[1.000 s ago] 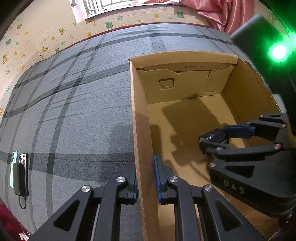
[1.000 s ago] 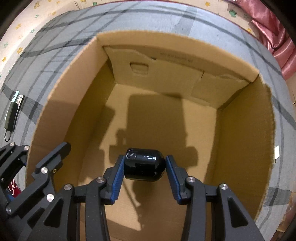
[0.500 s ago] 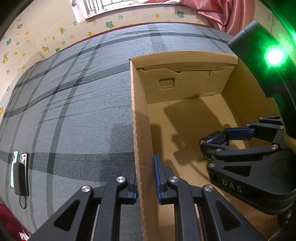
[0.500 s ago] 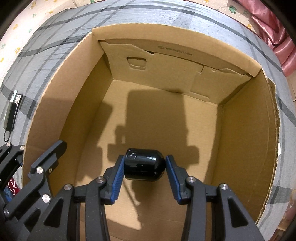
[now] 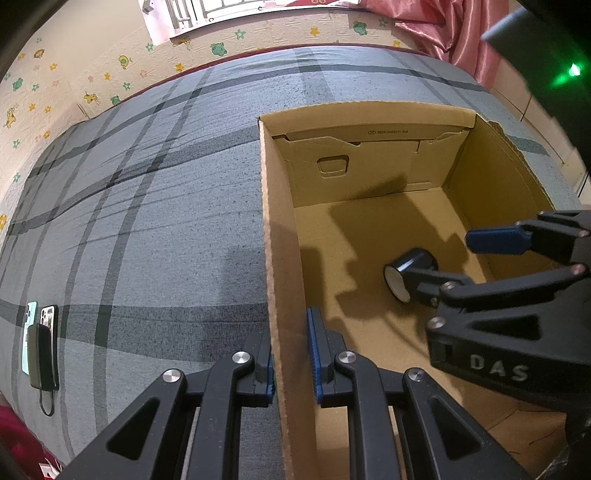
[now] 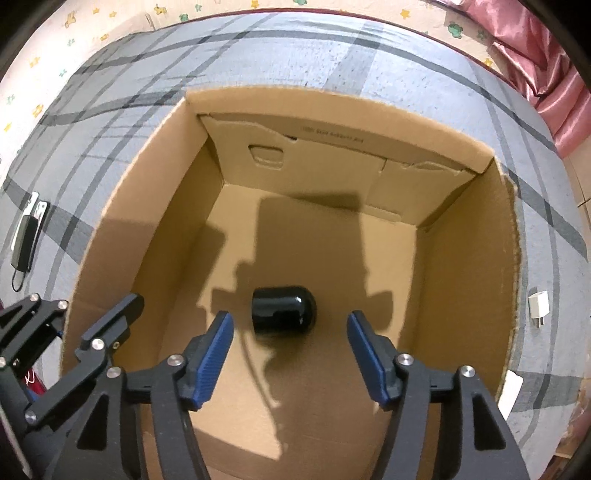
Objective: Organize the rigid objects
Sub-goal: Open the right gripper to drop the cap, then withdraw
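Note:
An open cardboard box (image 5: pixel 369 162) (image 6: pixel 332 166) stands on a grey plaid bedspread. My left gripper (image 5: pixel 291 350) is shut on the box's left wall at the rim, one finger outside and one inside. A black glossy cylinder with a rounded end (image 6: pixel 284 312) (image 5: pixel 410 264) lies on its side low in the box. My right gripper (image 6: pixel 290 321) (image 5: pixel 436 254) hangs above the cylinder. Its jaws are opening, and the blue pads (image 6: pixel 216 350) stand clear of the cylinder on both sides.
Two phones and a dark power bank (image 5: pixel 40 343) (image 6: pixel 27 232) lie on the bedspread far to the left of the box. A white charger plug (image 6: pixel 537 306) lies right of the box. A patterned wall and a pink curtain (image 5: pixel 454 33) lie beyond the bed.
My right gripper's jaws have spread and let go of the black cylinder, which now sits below and free of the pads. My left gripper has not moved.

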Demonstrator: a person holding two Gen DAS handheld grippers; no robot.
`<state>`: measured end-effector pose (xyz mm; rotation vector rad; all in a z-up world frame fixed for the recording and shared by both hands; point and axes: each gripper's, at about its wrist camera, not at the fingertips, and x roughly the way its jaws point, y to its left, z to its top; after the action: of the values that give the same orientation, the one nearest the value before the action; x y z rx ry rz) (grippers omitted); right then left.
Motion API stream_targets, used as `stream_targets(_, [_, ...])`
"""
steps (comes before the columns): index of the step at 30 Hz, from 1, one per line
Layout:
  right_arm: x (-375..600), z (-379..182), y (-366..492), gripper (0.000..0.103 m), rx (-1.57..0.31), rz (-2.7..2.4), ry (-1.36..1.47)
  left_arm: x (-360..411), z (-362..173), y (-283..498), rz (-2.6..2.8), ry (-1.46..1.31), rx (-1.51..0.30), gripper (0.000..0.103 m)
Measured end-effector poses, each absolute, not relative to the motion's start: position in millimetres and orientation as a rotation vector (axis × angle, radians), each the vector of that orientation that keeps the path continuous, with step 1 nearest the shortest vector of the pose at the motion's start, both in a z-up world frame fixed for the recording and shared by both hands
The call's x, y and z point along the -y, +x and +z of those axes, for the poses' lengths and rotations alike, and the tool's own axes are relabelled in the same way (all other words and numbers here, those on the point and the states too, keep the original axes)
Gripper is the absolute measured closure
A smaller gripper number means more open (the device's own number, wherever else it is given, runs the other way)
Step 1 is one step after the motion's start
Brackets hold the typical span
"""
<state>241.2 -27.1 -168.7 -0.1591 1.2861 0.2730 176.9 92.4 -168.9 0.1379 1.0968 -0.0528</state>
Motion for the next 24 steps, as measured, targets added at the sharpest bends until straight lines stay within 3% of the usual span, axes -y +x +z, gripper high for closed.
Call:
stream_targets(15, [32.8, -128.9, 229.3, 0.002, -1.164, 0.244, -0.16, -92.2, -168.7, 177.8, -0.05, 0.14, -1.099, 0.088])
stream_targets(24, [55.4, -96.1, 231.6, 0.0, -1.108, 0.223, -0.105, -91.0, -168.9, 178.4, -0.049, 0.14, -1.1, 0.088])
